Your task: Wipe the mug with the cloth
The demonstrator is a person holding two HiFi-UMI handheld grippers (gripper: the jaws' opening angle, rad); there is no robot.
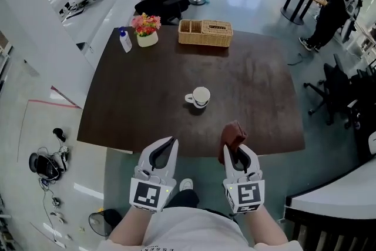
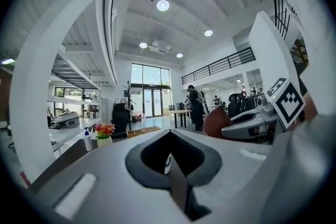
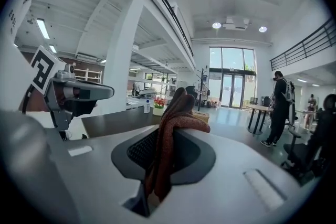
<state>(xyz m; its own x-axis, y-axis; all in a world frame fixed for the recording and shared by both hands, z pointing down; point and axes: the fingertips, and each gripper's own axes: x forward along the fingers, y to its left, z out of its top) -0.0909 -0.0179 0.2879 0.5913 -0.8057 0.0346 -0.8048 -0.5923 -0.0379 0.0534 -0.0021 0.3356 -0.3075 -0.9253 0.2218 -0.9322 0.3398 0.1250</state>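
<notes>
The cloth (image 3: 170, 134) is a rough, nubbly reddish-brown knit. The mug (image 1: 200, 97) looks like glossy white ceramic. The bench (image 1: 141, 103) is dark, matt, mottled wood. The basket (image 1: 205, 33) is woven wicker. The left tool (image 1: 171, 140) and the right tool (image 1: 237, 150) have smooth matt grey plastic shells.

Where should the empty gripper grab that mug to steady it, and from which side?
Probably the handle, from the left. The mug stands upright with its handle sticking out leftwards, on the left gripper's side; holding there leaves the round body free for the cloth in the right gripper. The left jaws are shut, so they must open first.
</notes>
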